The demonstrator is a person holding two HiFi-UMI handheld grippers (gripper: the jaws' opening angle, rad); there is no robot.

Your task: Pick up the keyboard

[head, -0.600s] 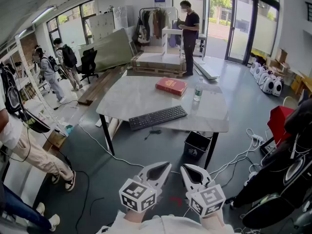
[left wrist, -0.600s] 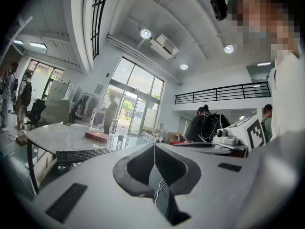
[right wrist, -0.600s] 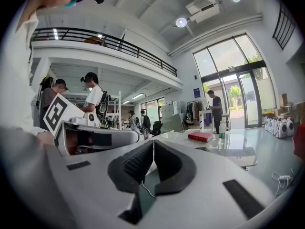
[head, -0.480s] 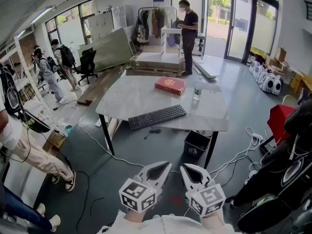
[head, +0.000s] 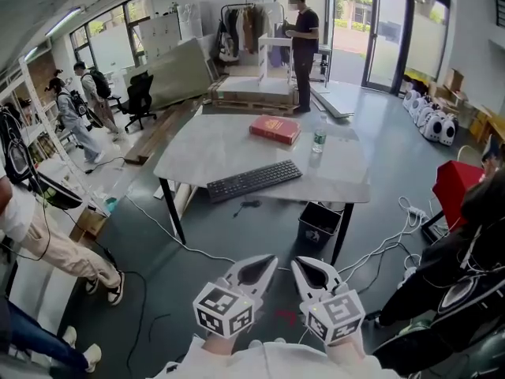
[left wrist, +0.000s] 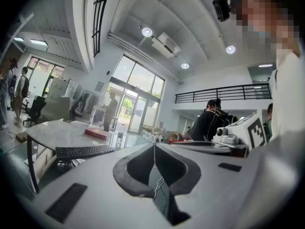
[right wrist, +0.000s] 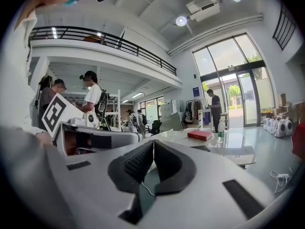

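Note:
A black keyboard [head: 254,180] lies slantwise near the front edge of a white table [head: 205,160], well ahead of me. It also shows in the left gripper view as the keyboard [left wrist: 84,151], and only its end as the keyboard [right wrist: 202,148] in the right gripper view. My left gripper [head: 268,260] and right gripper [head: 298,262] are held side by side low in the head view, above the floor and far short of the table. Both are shut, jaw tips touching, with nothing between them.
A red book [head: 275,129] and a water bottle [head: 319,140] stand on the table behind the keyboard. A black bin [head: 319,226] sits under the table, and cables [head: 387,247] trail over the floor. People stand at the left and one person [head: 304,34] at the back.
The head view has shifted slightly, so the table and keyboard sit a little higher in frame. Both grippers stay shut and side by side.

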